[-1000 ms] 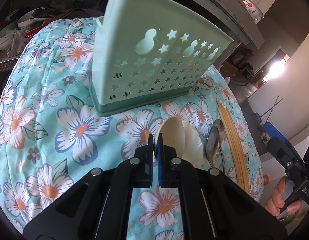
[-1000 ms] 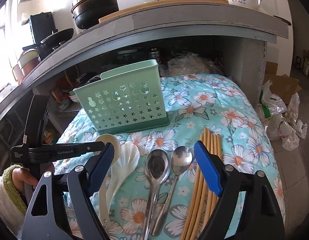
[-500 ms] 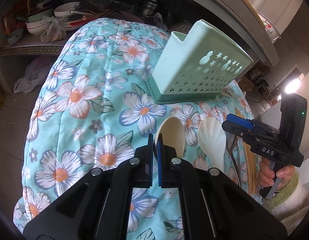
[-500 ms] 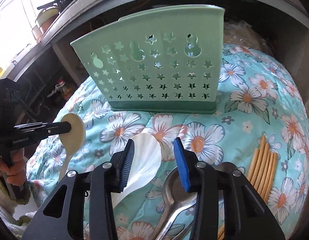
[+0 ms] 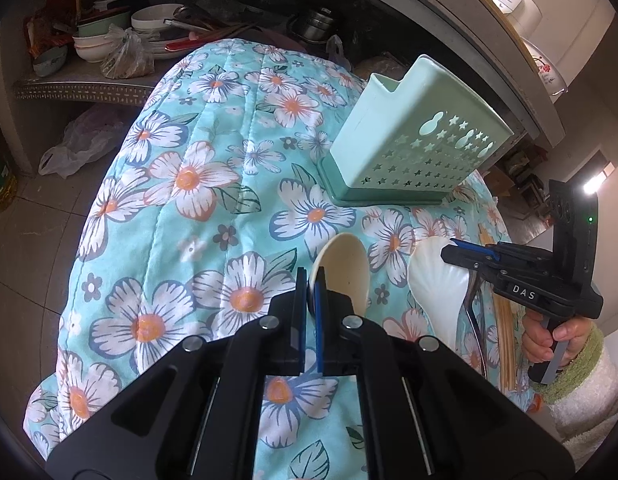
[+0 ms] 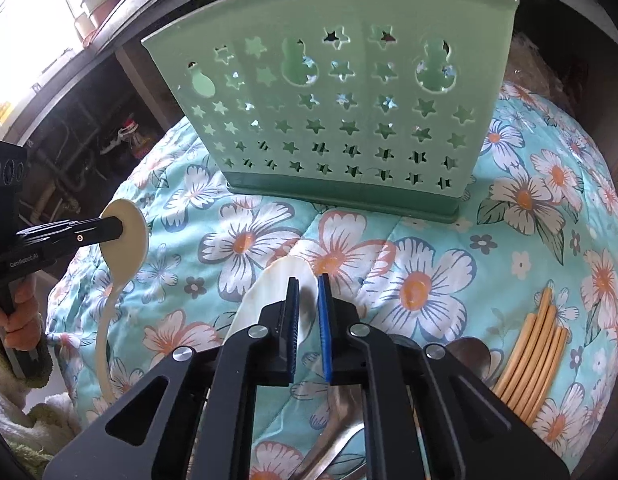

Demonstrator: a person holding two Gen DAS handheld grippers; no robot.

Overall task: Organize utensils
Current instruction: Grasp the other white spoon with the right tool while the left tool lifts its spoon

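**Two spoons gripped, holder waiting at the back**

At the left, the left gripper [image 5: 309, 280] has its jaws pinched nearly shut on the bowl of a cream plastic spoon [image 6: 123, 240]. The right wrist view shows that spoon lifted clear of the floral quilted cover [image 5: 181, 240], its thin curved handle hanging down past the cover's left edge.

In the middle, the right gripper [image 6: 307, 284] sits low over a white shell-shaped ladle spoon [image 6: 269, 292] that lies on the cover. Its jaws have just been closing and now stand narrow, with the ladle's rim between the pads; it looks like a grip, though the contact itself is partly hidden. Whether the ladle has left the cover cannot be told.

Behind both, toward the cover's far edge, stands the mint-green plastic utensil holder [image 6: 341, 92], upright on a darker green base, its front wall pierced with stars and gourd shapes. No utensil shows above its rim.

At the right, metal spoons [image 6: 467, 354] and a bundle of pale wooden chopsticks [image 6: 537, 344] lie near the cover's near-right edge, untouched.

The step in hand looks like picking up spoons, early in the task. Next, each spoon probably needs raising above the holder's rim and turning handle-down before release. The cream spoon's long hanging handle may swing or catch the wall.
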